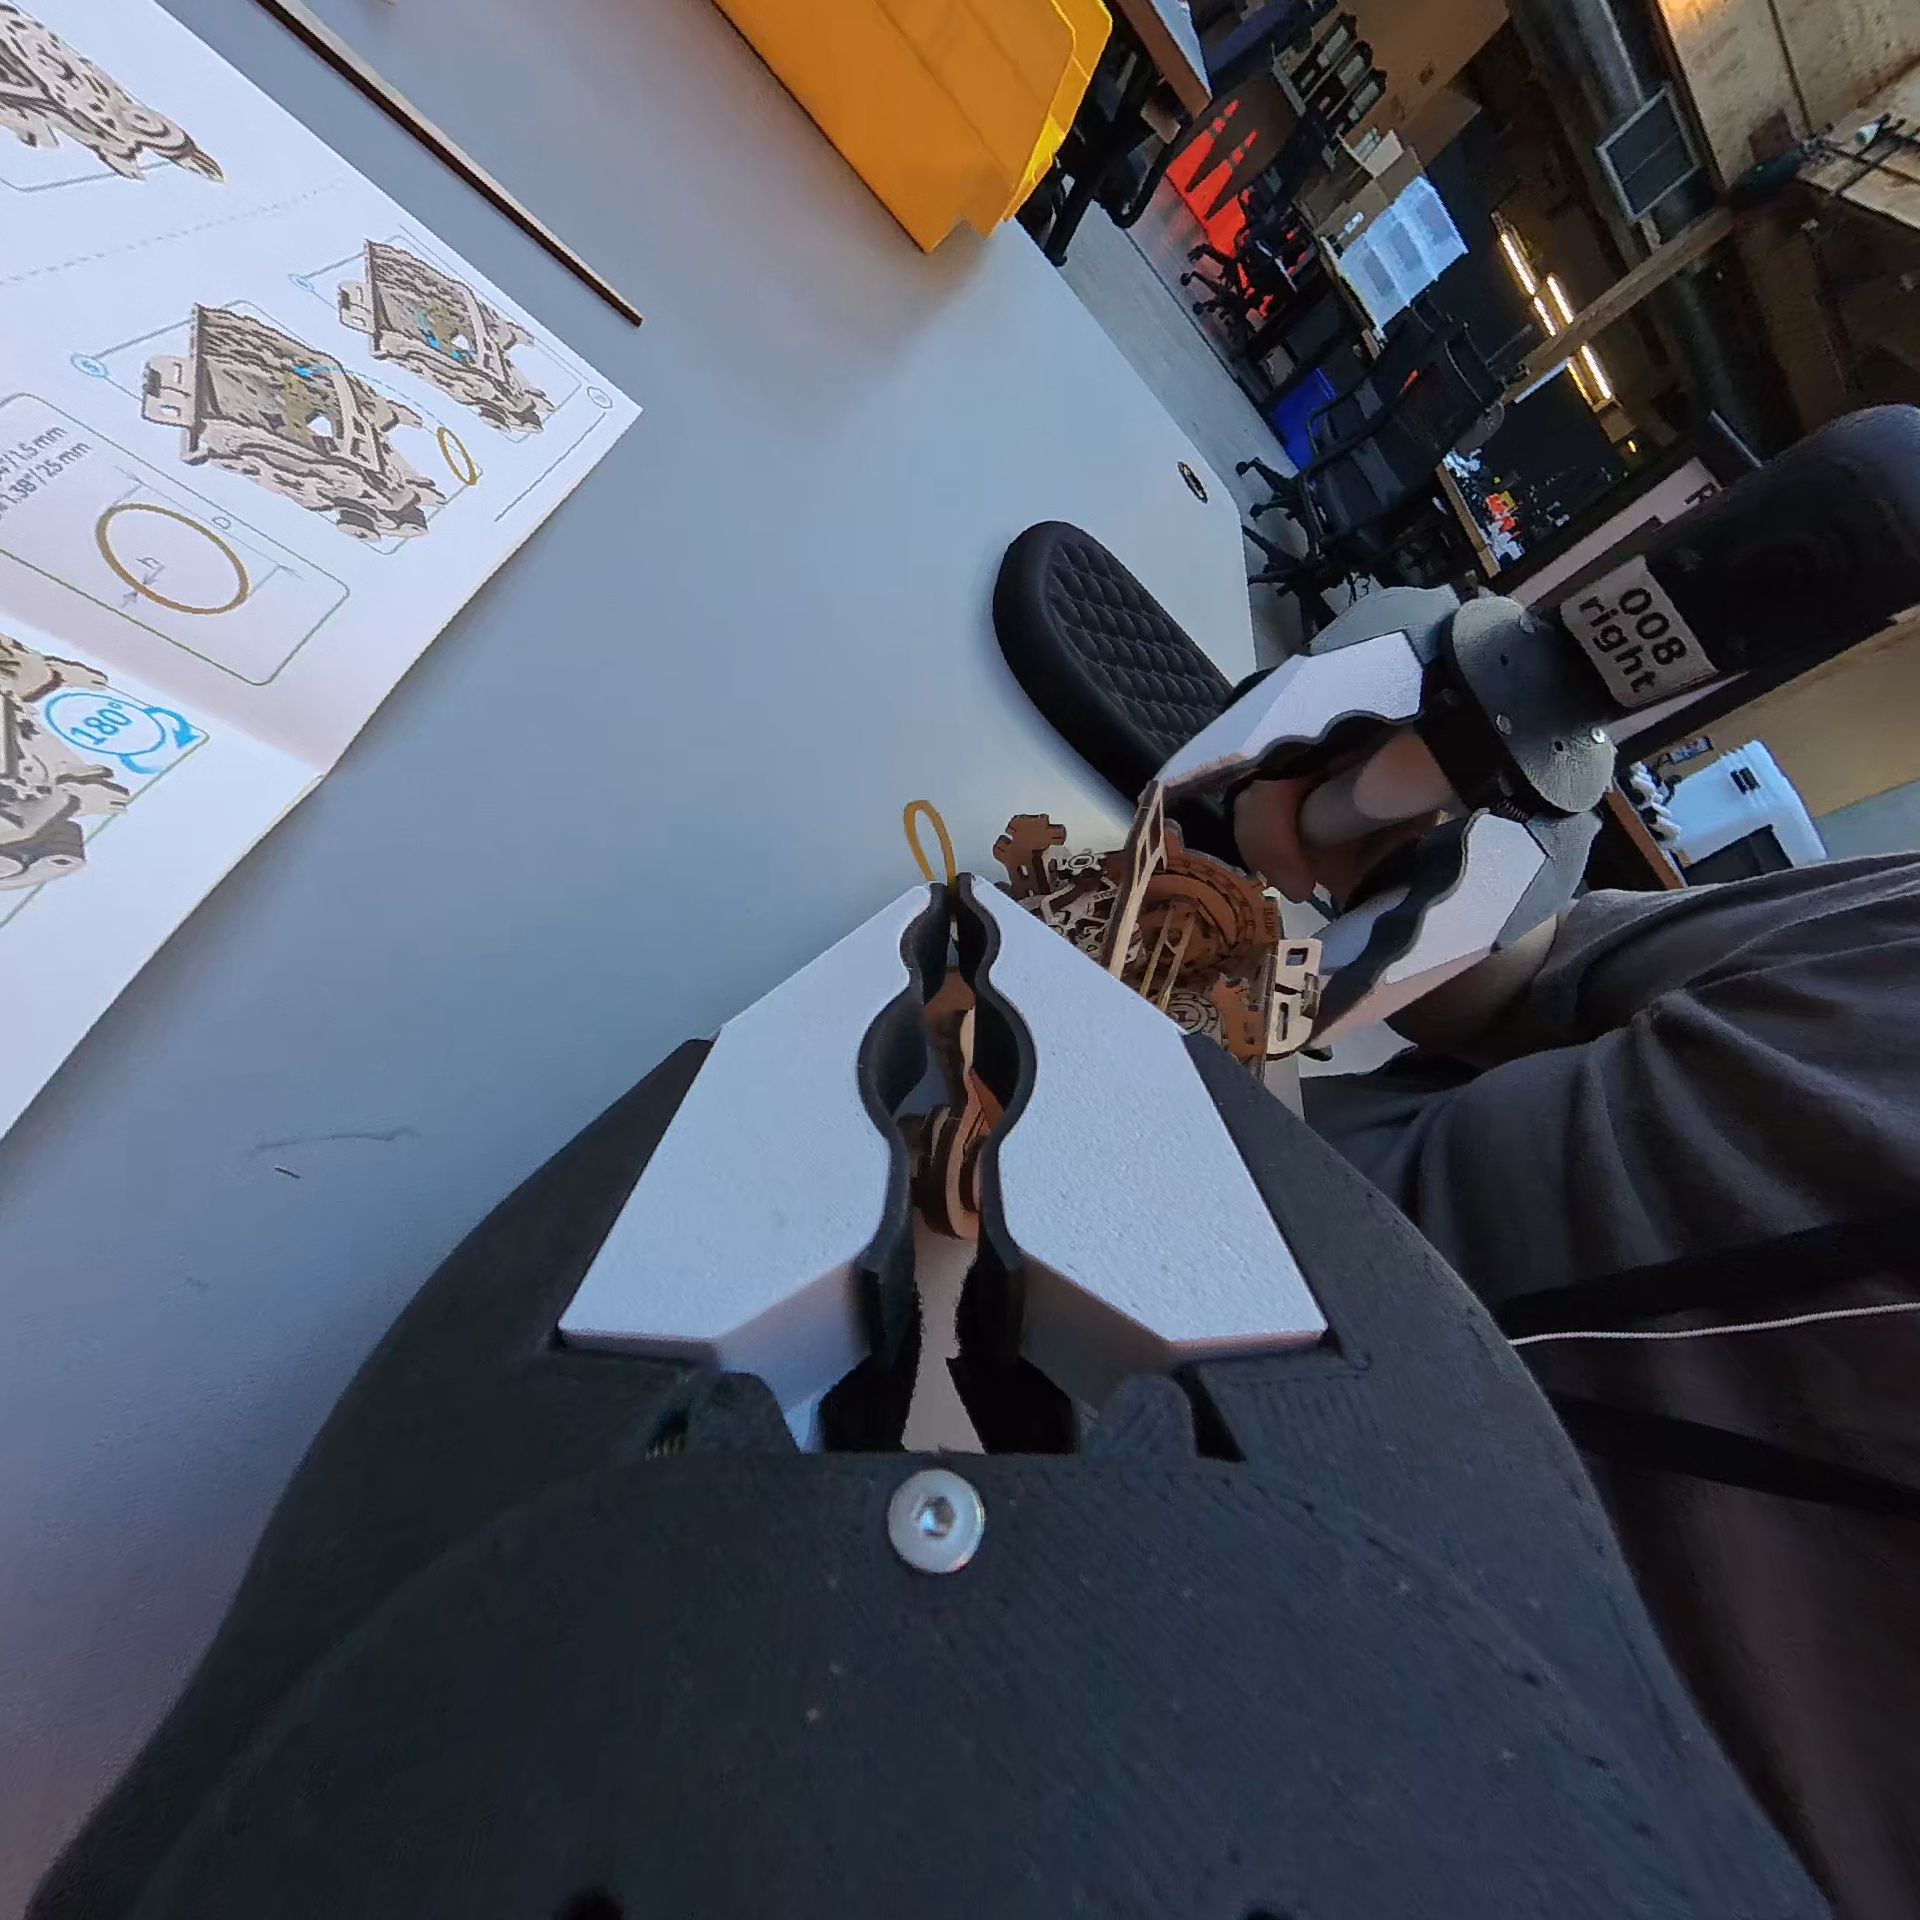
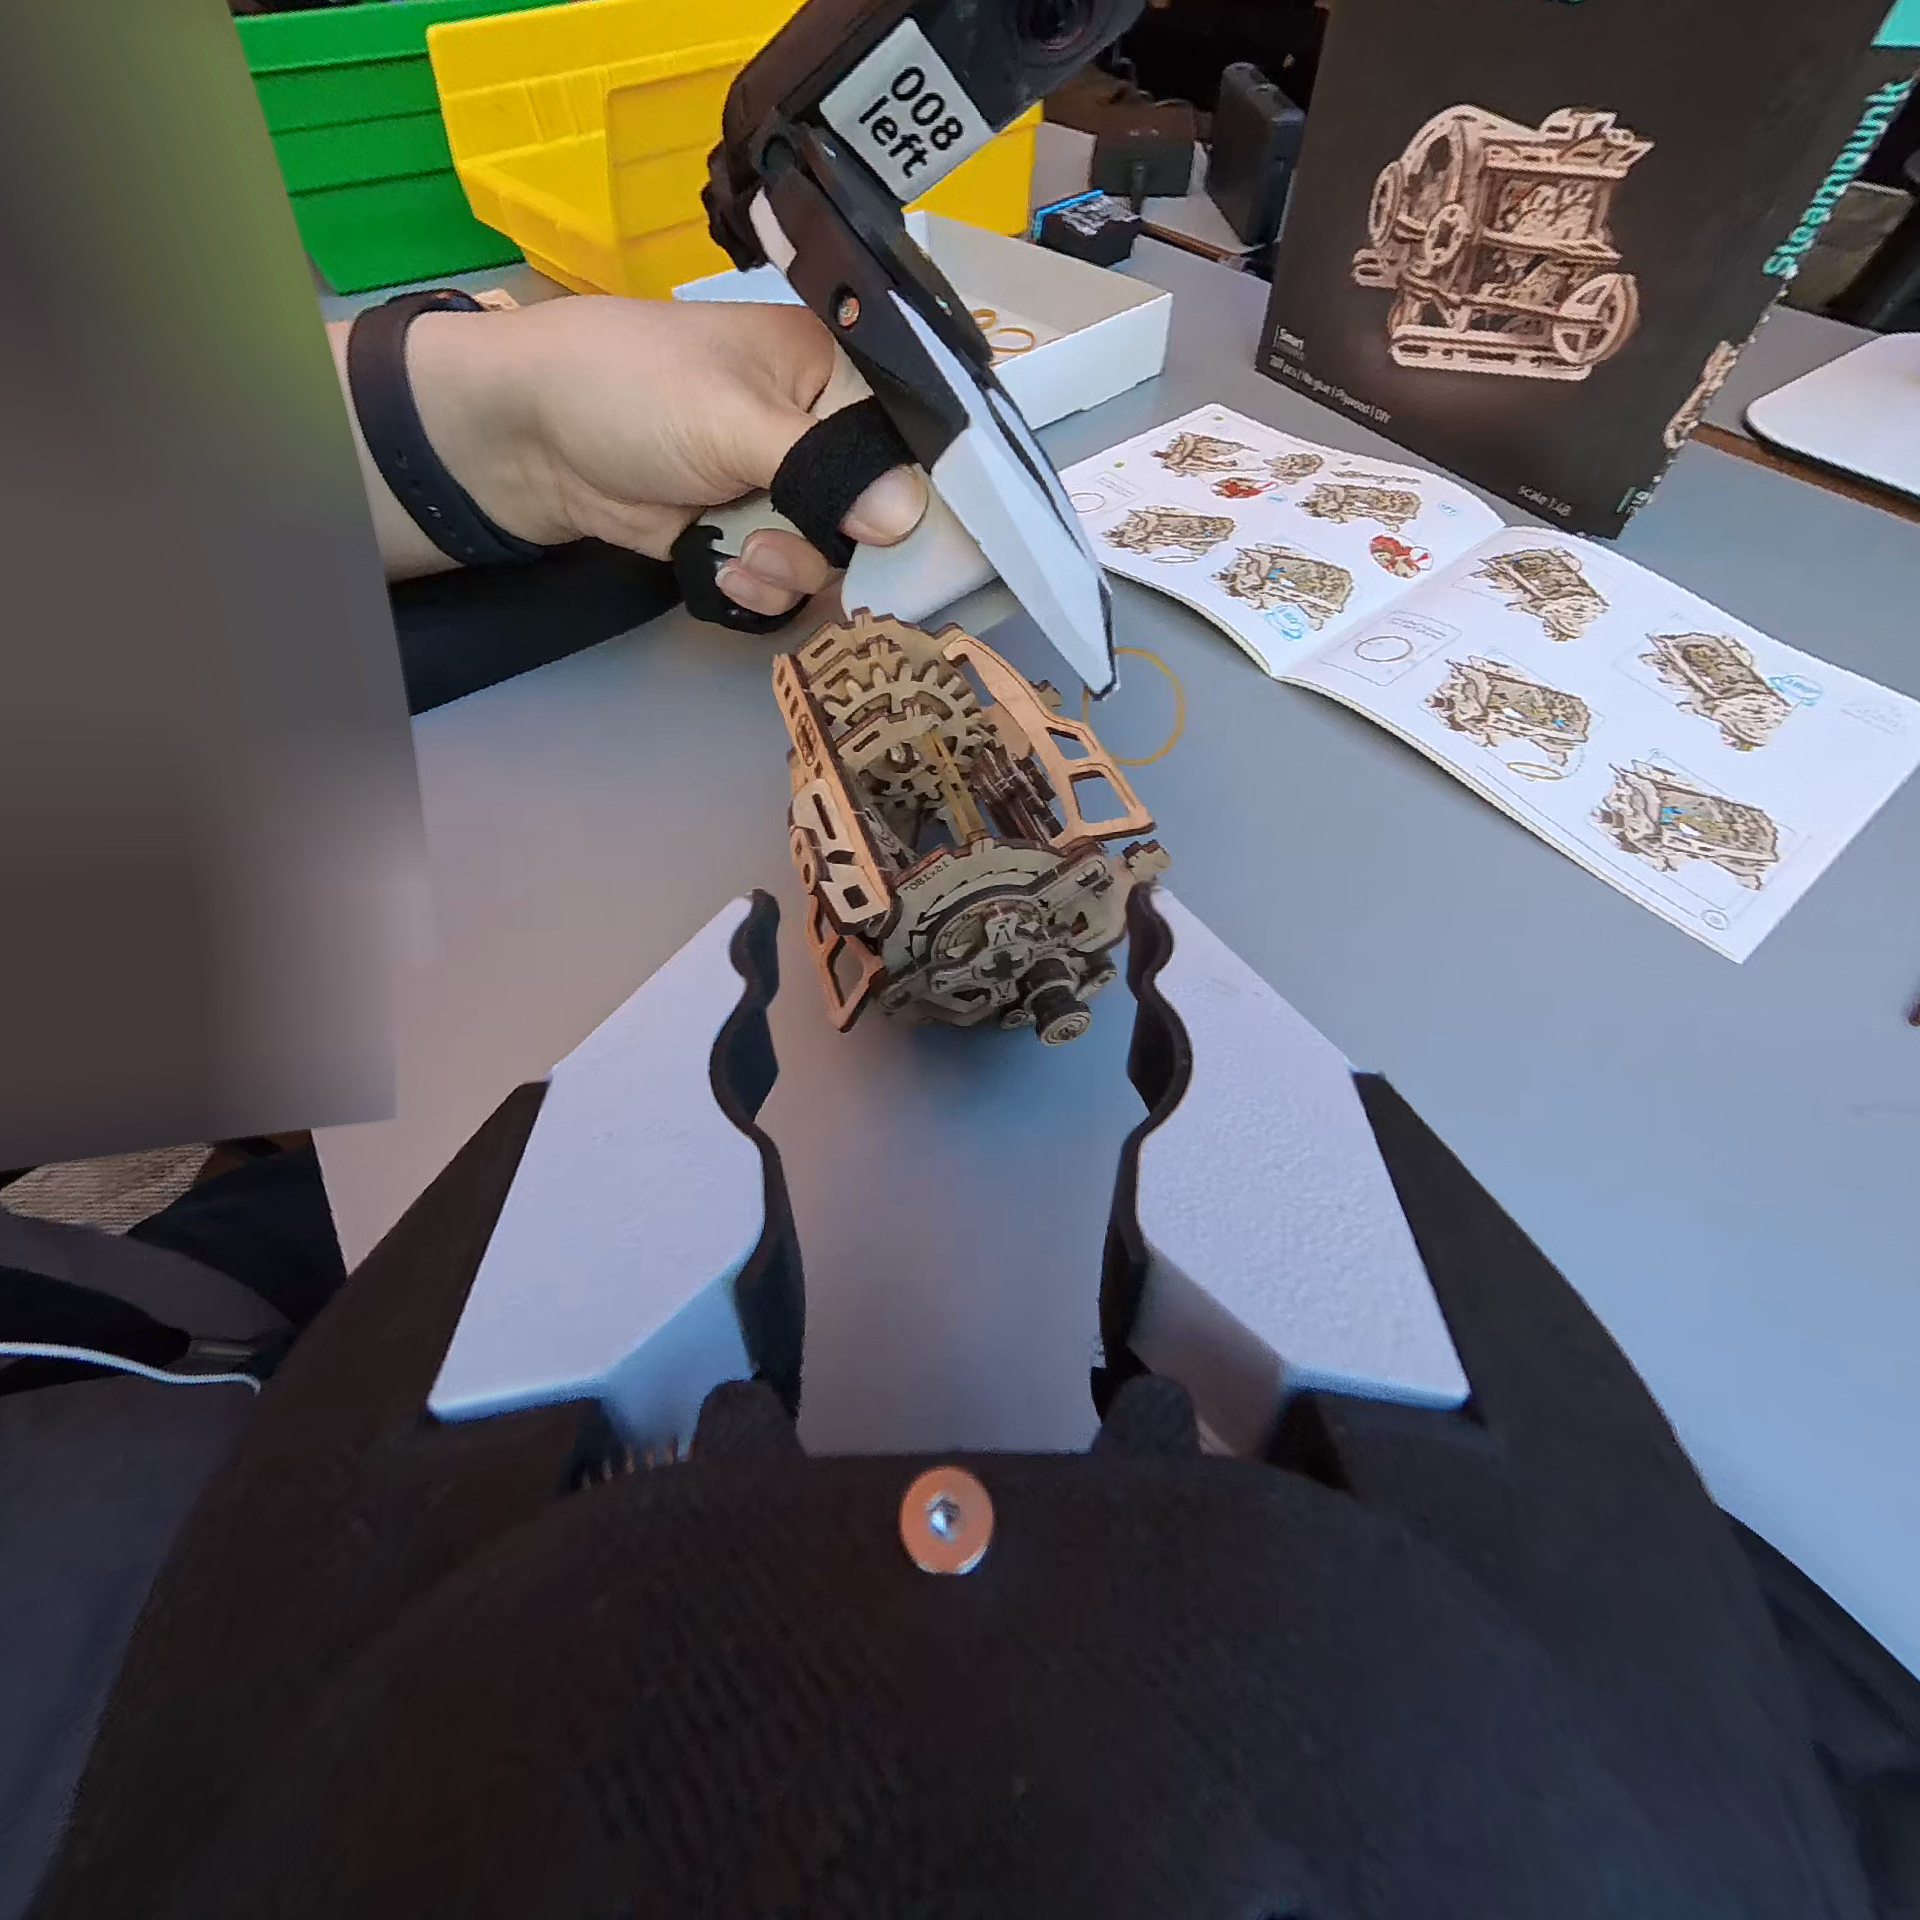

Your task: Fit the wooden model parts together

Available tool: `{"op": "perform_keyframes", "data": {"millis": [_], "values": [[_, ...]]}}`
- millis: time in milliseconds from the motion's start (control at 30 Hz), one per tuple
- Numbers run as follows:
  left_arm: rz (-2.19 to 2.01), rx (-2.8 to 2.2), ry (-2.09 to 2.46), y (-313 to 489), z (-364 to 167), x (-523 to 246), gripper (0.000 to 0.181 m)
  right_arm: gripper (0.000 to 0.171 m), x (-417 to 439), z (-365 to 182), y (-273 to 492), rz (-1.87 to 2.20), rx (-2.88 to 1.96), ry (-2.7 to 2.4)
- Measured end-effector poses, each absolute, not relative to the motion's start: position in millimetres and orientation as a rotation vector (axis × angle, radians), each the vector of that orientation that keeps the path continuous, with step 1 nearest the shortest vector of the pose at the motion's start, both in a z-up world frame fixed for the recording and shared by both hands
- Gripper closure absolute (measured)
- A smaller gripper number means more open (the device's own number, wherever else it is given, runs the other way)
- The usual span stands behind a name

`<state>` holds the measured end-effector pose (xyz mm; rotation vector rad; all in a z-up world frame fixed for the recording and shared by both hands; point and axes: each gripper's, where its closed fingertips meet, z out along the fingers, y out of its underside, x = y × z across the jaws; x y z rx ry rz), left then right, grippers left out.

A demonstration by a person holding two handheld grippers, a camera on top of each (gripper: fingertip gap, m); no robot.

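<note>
The left gripper (image 2: 1096, 681) pinches a rubber band (image 2: 1135, 707) at its closed tips, just right of the wooden model (image 2: 951, 842) on the grey table (image 2: 1455, 1091). The right gripper (image 2: 951, 914) stands open around the model's near end.

A grey table (image 2: 1455, 1039) carries the wooden gear model (image 2: 935, 862) at its centre. At 2 o'clock lies an open instruction booklet (image 2: 1507, 665), at 1 o'clock a dark product box (image 2: 1507, 260), at 12 o'clock a white tray (image 2: 1081, 322) and yellow bin (image 2: 582, 156).
</note>
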<state>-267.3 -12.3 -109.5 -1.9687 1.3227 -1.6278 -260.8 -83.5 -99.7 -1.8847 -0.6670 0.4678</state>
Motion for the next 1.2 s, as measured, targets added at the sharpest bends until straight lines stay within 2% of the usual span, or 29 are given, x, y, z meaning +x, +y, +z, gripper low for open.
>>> {"op": "perform_keyframes", "data": {"millis": [433,733,900,1200], "values": [[-1.545,-1.945,1.322,-4.6,-90.8,-293.9,0.181,0.096,-249.9,-87.9,-77.7,0.809,-1.805,-0.959],[-1.807,-1.784,1.141,-51.4,-44.6,-343.2,0.181,0.095,-245.1,-102.5,-75.8,0.901,-1.813,-1.276],[-1.83,-1.845,1.208,-90.0,-68.1,-339.7,0.181,0.095,-250.8,-106.1,-71.7,0.963,-1.79,-1.359],[-1.743,-1.955,1.155,-76.9,-94.0,-329.7,0.181,0.1,-260.7,-106.0,-86.2,1.014,-1.776,-1.39]]}}
